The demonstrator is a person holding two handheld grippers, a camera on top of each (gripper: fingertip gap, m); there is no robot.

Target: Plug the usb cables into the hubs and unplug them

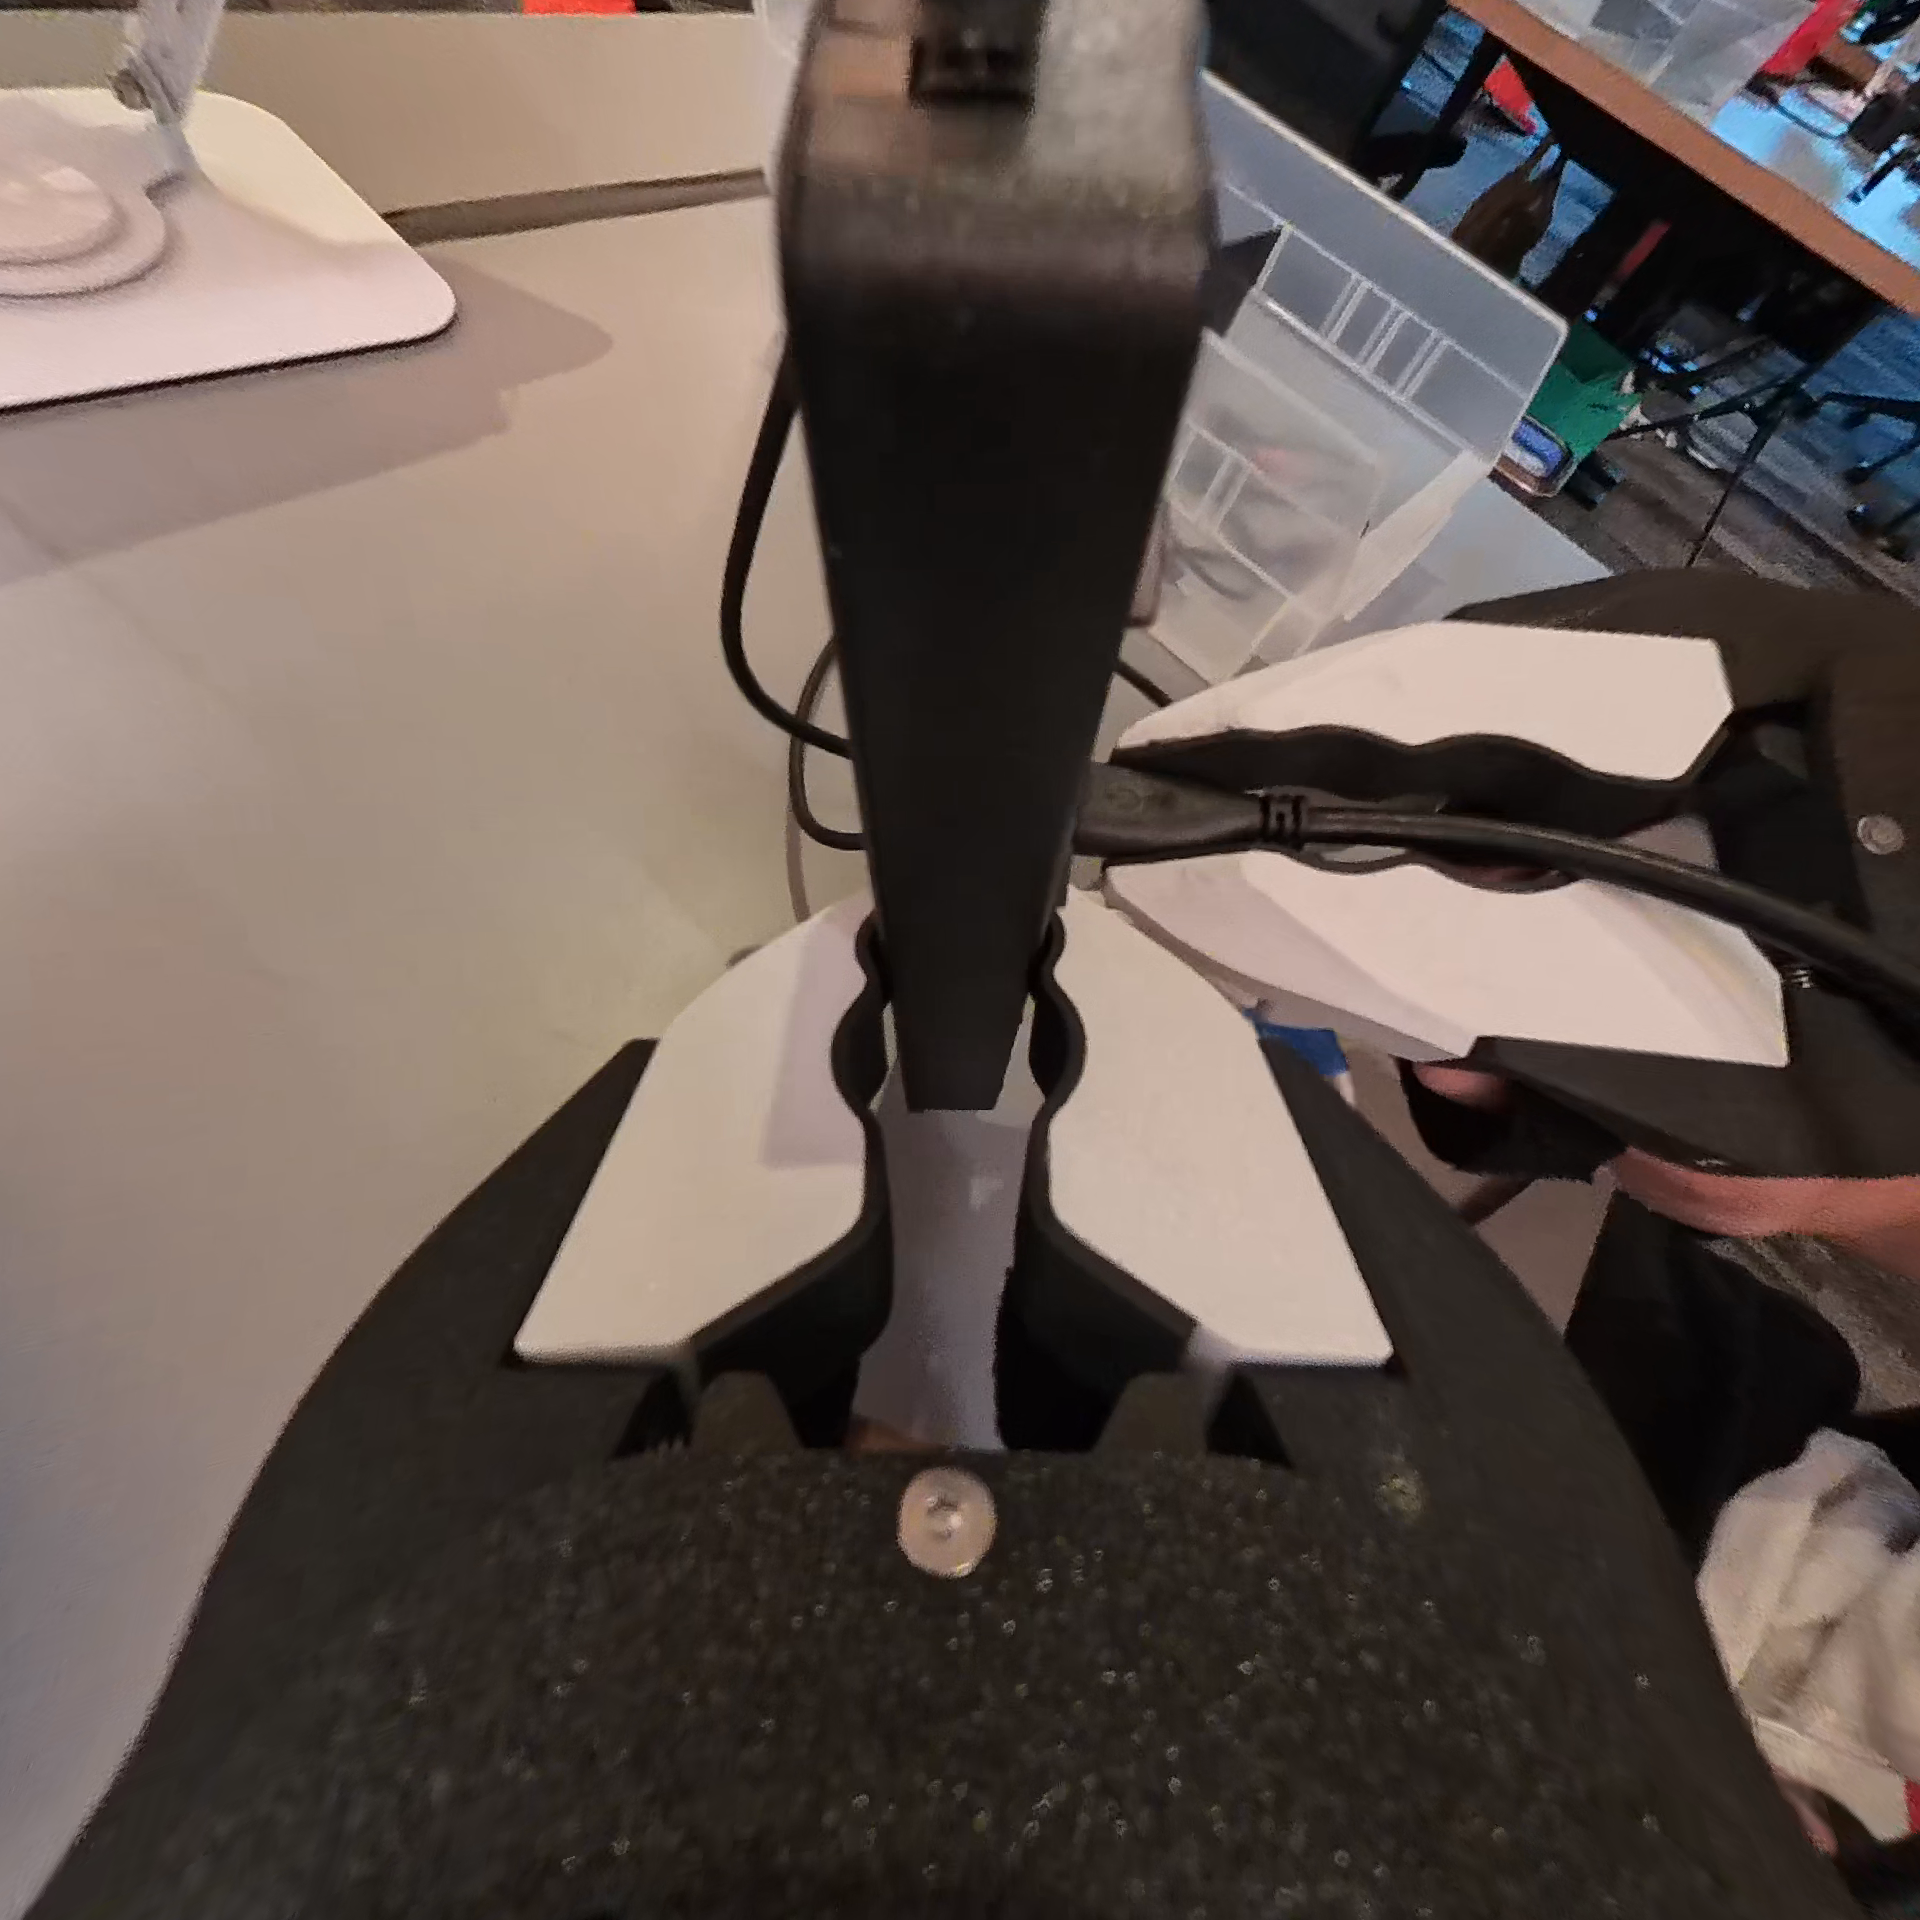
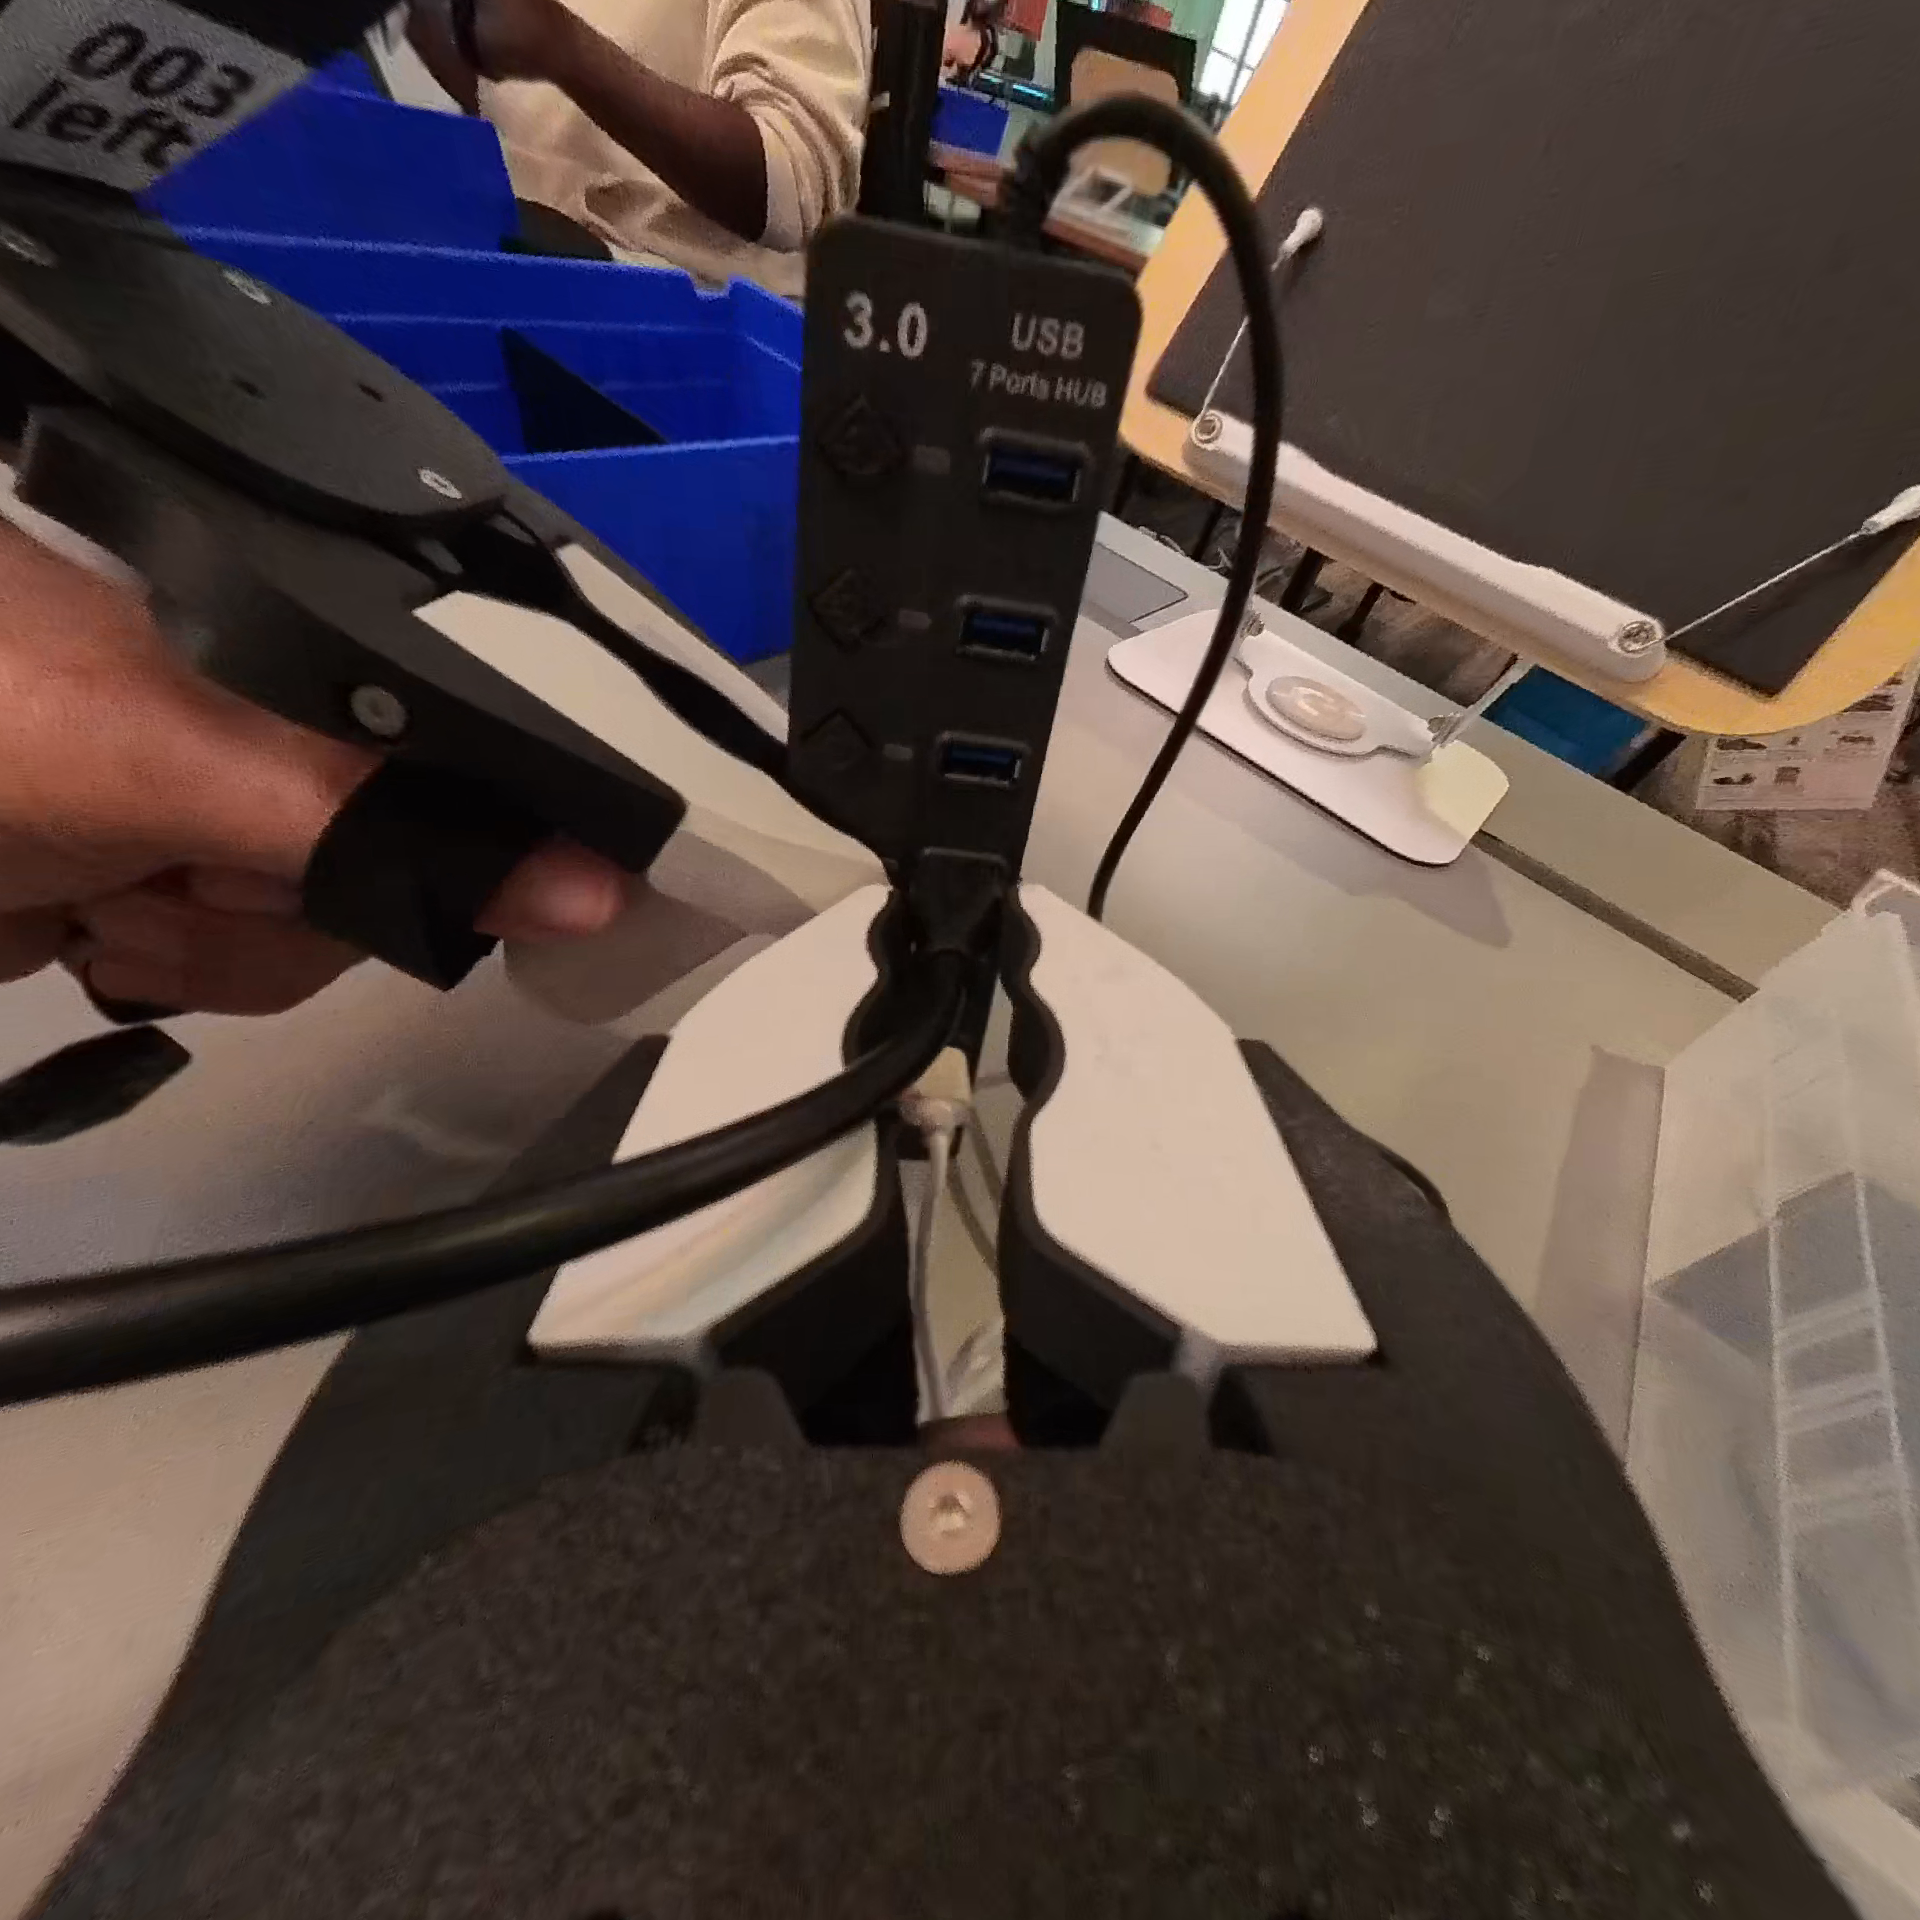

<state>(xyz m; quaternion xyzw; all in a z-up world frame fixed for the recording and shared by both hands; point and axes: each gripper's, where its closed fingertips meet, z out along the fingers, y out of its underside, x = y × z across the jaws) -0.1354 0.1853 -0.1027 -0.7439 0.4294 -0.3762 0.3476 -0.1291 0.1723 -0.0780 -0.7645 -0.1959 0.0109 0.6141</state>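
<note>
**Plug at the port, hub held on end**

My left gripper (image 1: pixel 961 977) is clenched on the near end of the black hub (image 1: pixel 987 520), edge-on in my own view, so the hub's long axis runs straight away from my left fingers and stands clear of the table (image 1: pixel 364 831). My right gripper (image 2: pixel 951 935) is closed on the black USB plug (image 2: pixel 951 899), whose thick cable (image 2: pixel 416 1247) trails off to my left in the right wrist view. The right fingers (image 1: pixel 1403 686) come in from the side, square to the hub's length, with the plug (image 1: pixel 1164 821) between them.

The plug's nose touches the hub's face at the port nearest my left fingers. I cannot tell whether it is fully seated or only partly in. Three blue ports (image 2: pixel 1029 473) farther up the hub stand empty, and the hub's own thin lead (image 2: pixel 1195 520) loops from its far end down to the table. A white cable (image 2: pixel 940 1143) shows below, between my right fingers; what it belongs to I cannot make out.

I judge the next move turns on one thing: the plug's axis runs across the hub, not along it, so any push or pull must go straight along that line while my left grip holds the hub from swinging. The right hand does the travel; the left only braces. A clear bin (image 1: pixel 1351 416) sits behind the hub, a white stand base (image 1: pixel 208 260) well off to the far left.
</note>
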